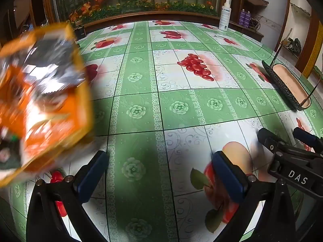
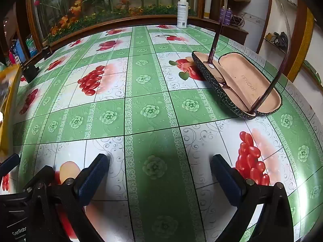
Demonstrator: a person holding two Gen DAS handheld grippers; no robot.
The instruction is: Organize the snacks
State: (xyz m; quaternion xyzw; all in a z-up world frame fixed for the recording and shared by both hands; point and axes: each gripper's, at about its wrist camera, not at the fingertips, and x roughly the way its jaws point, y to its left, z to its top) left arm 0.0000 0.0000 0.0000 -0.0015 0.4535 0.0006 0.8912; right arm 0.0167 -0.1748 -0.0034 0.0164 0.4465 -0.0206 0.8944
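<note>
Two claws, left claw [image 1: 159, 173] and right claw [image 2: 159, 173], wide open, holding nothing. Blurry orange snack box [image 1: 40, 100] at the left edge of the surface [image 1: 181, 109]. Nothing sorted yet, probably everything left to do.

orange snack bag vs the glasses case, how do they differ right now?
The orange snack bag is motion-blurred at the left edge of the left wrist view; the glasses case is sharp and lies on the tablecloth. The bag is bright orange and yellow with foil-like silver patches; the case is dark and patterned with a tan lining. The case lies open with glasses in it; whether the bag is open cannot be told. Neither is in a gripper.
</note>
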